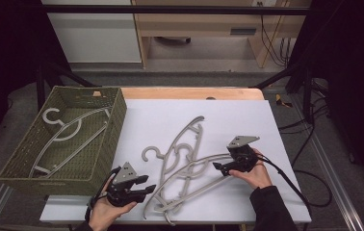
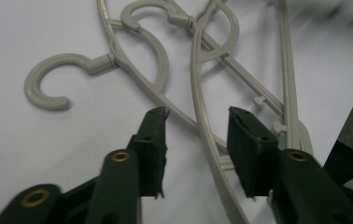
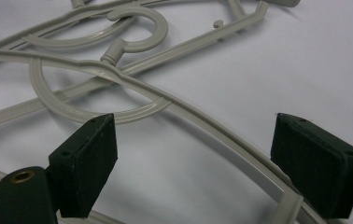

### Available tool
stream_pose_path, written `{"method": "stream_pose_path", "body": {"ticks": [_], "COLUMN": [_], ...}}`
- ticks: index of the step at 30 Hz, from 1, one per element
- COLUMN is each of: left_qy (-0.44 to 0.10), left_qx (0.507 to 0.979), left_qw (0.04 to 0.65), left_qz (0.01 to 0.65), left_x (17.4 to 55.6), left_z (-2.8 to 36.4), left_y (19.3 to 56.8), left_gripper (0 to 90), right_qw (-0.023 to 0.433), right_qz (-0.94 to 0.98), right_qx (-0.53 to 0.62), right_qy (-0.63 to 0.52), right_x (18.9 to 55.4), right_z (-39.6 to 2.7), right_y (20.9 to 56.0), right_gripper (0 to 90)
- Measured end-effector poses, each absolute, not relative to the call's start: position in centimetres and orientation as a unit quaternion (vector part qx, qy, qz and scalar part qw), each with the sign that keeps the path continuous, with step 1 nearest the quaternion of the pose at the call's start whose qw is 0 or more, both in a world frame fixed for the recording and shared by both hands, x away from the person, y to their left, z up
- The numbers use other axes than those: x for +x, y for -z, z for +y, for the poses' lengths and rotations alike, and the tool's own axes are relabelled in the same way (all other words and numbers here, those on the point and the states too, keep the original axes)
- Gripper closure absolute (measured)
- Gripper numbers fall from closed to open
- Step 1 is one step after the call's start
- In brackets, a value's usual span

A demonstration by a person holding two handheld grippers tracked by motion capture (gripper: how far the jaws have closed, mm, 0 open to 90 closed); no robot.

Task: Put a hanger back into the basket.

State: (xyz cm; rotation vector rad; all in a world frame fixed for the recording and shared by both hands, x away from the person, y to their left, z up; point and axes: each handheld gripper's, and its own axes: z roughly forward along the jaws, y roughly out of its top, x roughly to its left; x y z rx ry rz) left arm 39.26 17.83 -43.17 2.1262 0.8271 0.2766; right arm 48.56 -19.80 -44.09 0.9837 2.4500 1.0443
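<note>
Worktop: wooden, mostly covered w/ white sheet. On sheet, centre-front: pile of grey plastic hangers, overlapping, hooks twd left/centre. Left edge: olive woven basket, rectangular, partly on sheet, partly overhanging worktop's left side; one grey hanger lying inside it. Right half of sheet bare.

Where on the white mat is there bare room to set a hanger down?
Bare white mat lies right of the green basket, beyond the hanger pile, and along the right edge. The near middle is crowded: hangers between the left tongs and right tongs.
</note>
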Motion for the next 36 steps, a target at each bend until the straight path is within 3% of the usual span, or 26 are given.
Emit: {"method": "stream_pose_path", "body": {"ticks": [4, 10, 30, 36], "left_qy": [-0.104, -0.094, -0.104, -0.101], "left_qx": [0.848, 0.856, 0.857, 0.858], "left_qw": [0.408, 0.399, 0.380, 0.377], "left_qz": [0.321, 0.314, 0.332, 0.334], "left_x": [39.2, 38.9, 38.9, 39.0], "left_z": [17.7, 17.3, 17.4, 17.4], "left_y": [43.4, 43.5, 43.7, 43.8], "left_gripper": [76.7, 89.5, 89.0, 87.4], "right_qw": [0.152, 0.152, 0.141, 0.142], "right_qz": [0.858, 0.866, 0.884, 0.889], "right_qx": [0.341, 0.343, 0.322, 0.312], "right_qy": [-0.352, -0.332, -0.308, -0.305], "right_x": [49.4, 50.5, 51.2, 51.1], "right_z": [-19.8, -19.8, -19.0, -19.1], "right_y": [44.6, 45.3, 46.5, 46.5], "right_gripper": [17.9, 23.4, 33.7, 43.3]}}
